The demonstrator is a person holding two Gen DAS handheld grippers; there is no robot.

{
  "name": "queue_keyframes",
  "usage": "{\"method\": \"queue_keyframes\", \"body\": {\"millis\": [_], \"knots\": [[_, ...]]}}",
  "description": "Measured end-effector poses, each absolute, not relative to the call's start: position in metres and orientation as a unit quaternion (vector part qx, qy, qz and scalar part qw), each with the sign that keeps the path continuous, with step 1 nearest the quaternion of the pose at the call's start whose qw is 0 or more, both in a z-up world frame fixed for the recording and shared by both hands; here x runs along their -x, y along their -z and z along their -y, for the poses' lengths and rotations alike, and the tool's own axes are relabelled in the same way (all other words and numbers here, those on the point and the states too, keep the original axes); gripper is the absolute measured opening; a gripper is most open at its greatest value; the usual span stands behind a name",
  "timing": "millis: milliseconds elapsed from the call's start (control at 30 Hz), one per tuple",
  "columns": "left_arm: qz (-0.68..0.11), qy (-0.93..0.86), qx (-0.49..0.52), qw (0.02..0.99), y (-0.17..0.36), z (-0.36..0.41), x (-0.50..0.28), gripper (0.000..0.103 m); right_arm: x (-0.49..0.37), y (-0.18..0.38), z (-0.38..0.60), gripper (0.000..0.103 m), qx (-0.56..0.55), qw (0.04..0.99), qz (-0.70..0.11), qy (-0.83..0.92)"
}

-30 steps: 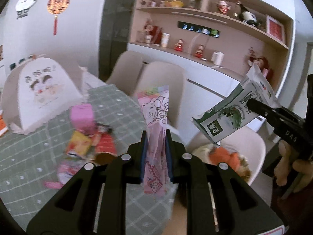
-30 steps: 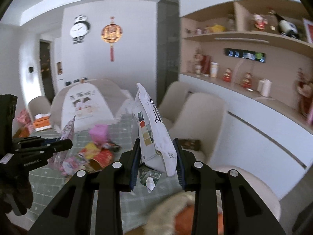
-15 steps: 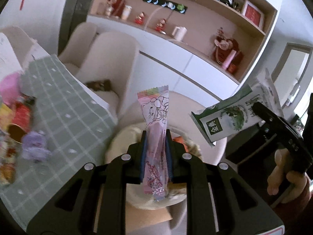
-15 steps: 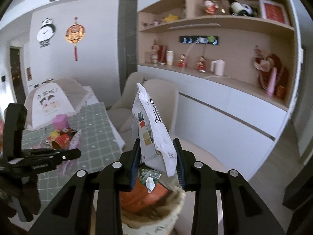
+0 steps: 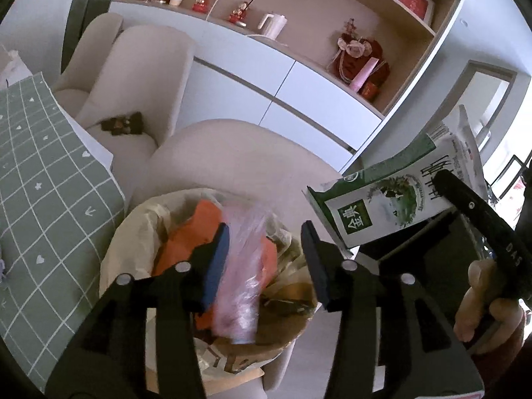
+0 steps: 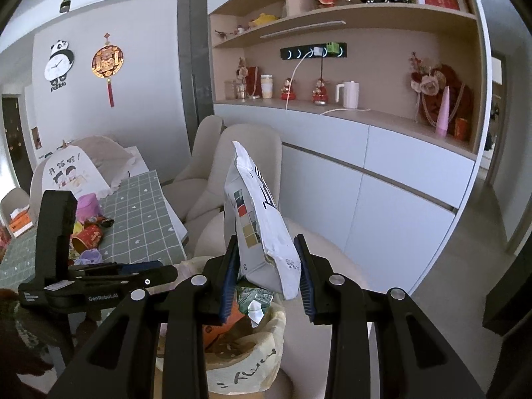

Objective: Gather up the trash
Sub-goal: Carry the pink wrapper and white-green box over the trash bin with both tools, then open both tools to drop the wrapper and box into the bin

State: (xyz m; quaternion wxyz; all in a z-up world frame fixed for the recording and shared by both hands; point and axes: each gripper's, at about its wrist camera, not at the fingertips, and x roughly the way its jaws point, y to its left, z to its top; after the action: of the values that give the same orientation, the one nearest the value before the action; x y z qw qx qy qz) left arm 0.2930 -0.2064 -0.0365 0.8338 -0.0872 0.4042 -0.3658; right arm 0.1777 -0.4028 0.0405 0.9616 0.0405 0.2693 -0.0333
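The pink wrapper (image 5: 240,266) (badly blurred) hangs between the opening jaws of the left gripper (image 5: 266,259), over the lined trash bin (image 5: 133,232) standing beside the green checked table (image 5: 40,179). The right gripper (image 6: 266,276) clamps a white-and-green carton (image 6: 259,226); cream chairs (image 5: 146,66) and wall shelves (image 6: 349,16) lie beyond.

— What's the right gripper (image 6: 267,277) got?

— A white carton (image 6: 257,229), flattened, pinched upright between its blue pads, directly above the paper trash bag (image 6: 246,362).

— And on the left?

— The left gripper (image 6: 99,277) reaches in level toward the bag's rim, jaws opening. Behind it, the green checked tablecloth (image 6: 143,222) with wrappers (image 6: 88,232) — beige chairs (image 6: 246,153) beyond.
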Motion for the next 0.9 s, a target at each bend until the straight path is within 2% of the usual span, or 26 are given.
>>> {"method": "queue_keyframes", "body": {"millis": [367, 733, 900], "knots": [[-0.417, 0.274, 0.073, 0.864, 0.039, 0.135, -0.28, 0.045, -0.221, -0.016, 0.376, 0.032, -0.08, 0.952, -0.292, -0.039], [-0.43, 0.163, 0.108, 0.881, 0.042, 0.028, -0.259, 0.046, -0.288, 0.122, 0.339, 0.032, -0.126, 0.876, -0.463, -0.056], [-0.441, 0.134, 0.119, 0.879, 0.052, -0.003, -0.252, 0.046, -0.292, 0.137, 0.329, 0.032, -0.119, 0.868, -0.48, -0.05]]}}
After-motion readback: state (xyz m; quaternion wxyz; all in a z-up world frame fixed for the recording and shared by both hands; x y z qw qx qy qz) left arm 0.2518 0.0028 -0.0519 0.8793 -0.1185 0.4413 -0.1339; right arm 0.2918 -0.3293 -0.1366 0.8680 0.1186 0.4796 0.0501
